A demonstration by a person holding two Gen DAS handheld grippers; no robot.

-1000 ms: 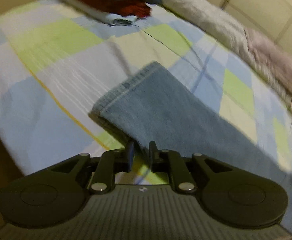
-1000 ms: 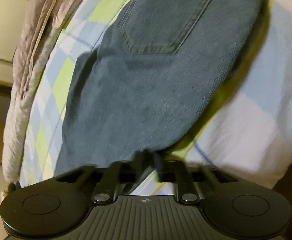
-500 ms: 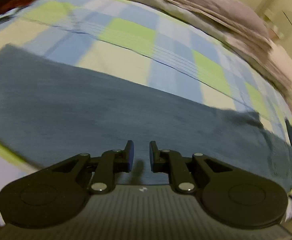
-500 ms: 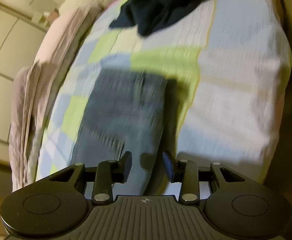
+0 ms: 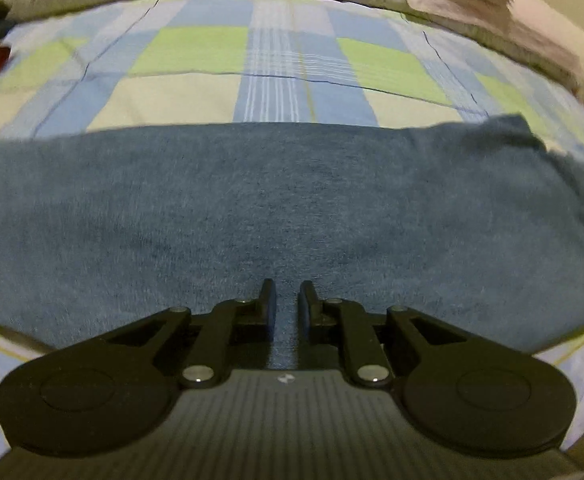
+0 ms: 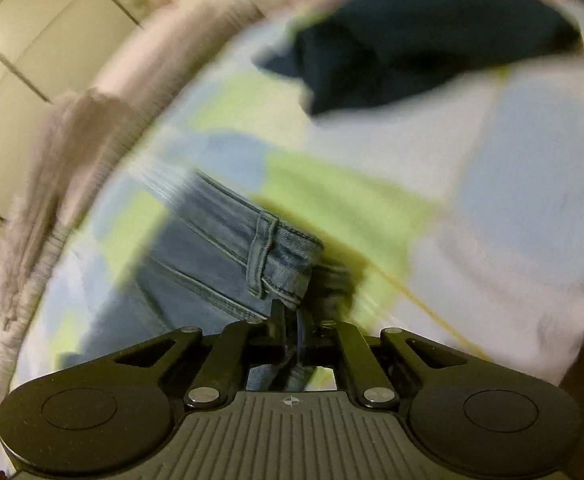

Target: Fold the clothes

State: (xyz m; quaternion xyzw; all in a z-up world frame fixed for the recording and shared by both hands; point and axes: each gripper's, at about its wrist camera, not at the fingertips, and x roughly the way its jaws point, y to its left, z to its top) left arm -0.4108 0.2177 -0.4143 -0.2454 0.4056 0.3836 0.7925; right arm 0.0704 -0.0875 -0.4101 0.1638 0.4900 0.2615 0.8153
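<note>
Blue jeans (image 5: 276,208) lie folded lengthwise across the checked bed sheet (image 5: 196,52), filling the middle of the left wrist view. My left gripper (image 5: 288,292) hovers over the jeans' near part, jaws a small gap apart and empty. In the right wrist view my right gripper (image 6: 290,312) is shut on the waistband (image 6: 276,256) of the jeans, next to a belt loop, at the corner of the garment. The view is blurred by motion.
A grey-pink blanket (image 5: 471,4) lies bunched along the far side of the bed, also in the right wrist view (image 6: 64,152). A dark navy garment (image 6: 403,36) lies further along the bed. The bed edge (image 6: 563,320) drops off at right.
My left gripper let go of the jeans' hem and swung over the middle of the leg. My right gripper opened, moved to the waistband, and closed on it.
</note>
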